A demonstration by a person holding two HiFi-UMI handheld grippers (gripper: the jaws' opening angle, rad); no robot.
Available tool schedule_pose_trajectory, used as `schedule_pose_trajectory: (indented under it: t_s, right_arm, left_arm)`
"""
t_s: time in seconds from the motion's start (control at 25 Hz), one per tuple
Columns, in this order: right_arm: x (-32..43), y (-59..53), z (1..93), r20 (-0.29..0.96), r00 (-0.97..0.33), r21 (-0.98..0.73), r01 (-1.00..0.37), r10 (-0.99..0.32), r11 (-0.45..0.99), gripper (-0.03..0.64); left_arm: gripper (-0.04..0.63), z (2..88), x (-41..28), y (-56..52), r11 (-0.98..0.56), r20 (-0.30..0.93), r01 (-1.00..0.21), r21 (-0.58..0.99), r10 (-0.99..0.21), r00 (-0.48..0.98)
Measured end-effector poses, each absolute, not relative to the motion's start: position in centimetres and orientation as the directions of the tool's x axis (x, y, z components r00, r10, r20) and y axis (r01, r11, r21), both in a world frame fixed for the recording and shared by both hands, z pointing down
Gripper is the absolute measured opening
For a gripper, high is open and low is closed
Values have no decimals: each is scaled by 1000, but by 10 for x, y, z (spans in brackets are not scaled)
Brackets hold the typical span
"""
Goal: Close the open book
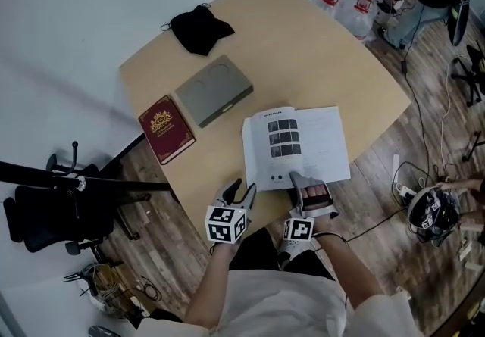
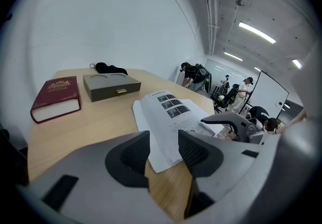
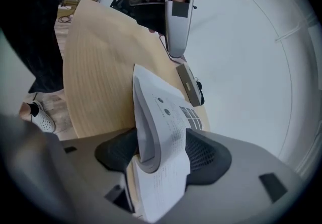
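An open book (image 1: 295, 142) with white printed pages lies on the near part of the wooden table (image 1: 326, 48). My right gripper (image 1: 305, 179) is at its near edge, rolled on its side. In the right gripper view a curved bundle of the book's pages (image 3: 161, 132) stands between the wide jaws of that gripper (image 3: 161, 155), and I see no squeeze on it. My left gripper (image 1: 244, 190) hovers open just left of the book's near corner. Only bare table and the book's corner (image 2: 171, 112) show past this gripper (image 2: 163, 150).
A closed red book (image 1: 167, 129), a grey flat box (image 1: 214, 89) and a black pouch (image 1: 201, 29) lie on the table's far left half. A black chair (image 1: 45, 207) stands left of the table, bottles (image 1: 356, 6) and cables on the floor to the right.
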State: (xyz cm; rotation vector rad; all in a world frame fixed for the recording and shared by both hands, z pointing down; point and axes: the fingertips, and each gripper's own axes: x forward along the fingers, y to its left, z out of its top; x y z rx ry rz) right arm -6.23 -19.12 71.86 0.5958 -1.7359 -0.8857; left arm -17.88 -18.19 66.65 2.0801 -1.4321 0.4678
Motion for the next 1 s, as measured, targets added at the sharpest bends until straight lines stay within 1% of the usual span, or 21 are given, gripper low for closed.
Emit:
schedule_pose_trajectory:
  t_s: [0.08,0.2,0.36,0.48,0.64,0.84,1.0]
  right_arm:
    - [-66,-194,718,555,-319,817,35,-768,576,287]
    - [-66,-194,721,536,-313,830,26,-784,557,247]
    - [-63,-192,722,522,-308,826,-49,-795,562,227]
    - [-61,-188,713,493,-317,828,-114,-810,548,155]
    - [-56,-186,705,470,-318,819,-191,-824,541,104]
    - [-49,-187,699,464,-306,774,-317,-832,548,83]
    - [-42,-190,695,460,-287,725,-426,-840,542,74]
  left_arm:
    - [186,668,-181,-182,-263,576,-932,251,-733,362]
    - [186,669,-180,-178,-256,582,-933,253,-730,358]
    - [186,670,-180,-174,-265,585,-931,249,-725,363]
    - [186,671,-180,-172,-272,586,-926,264,-717,377]
    - [186,678,-177,-167,-261,583,-907,331,-699,414]
    - [186,684,-172,-163,-254,575,-886,389,-684,449]
    - [186,687,-170,-162,-262,576,-881,394,-676,459]
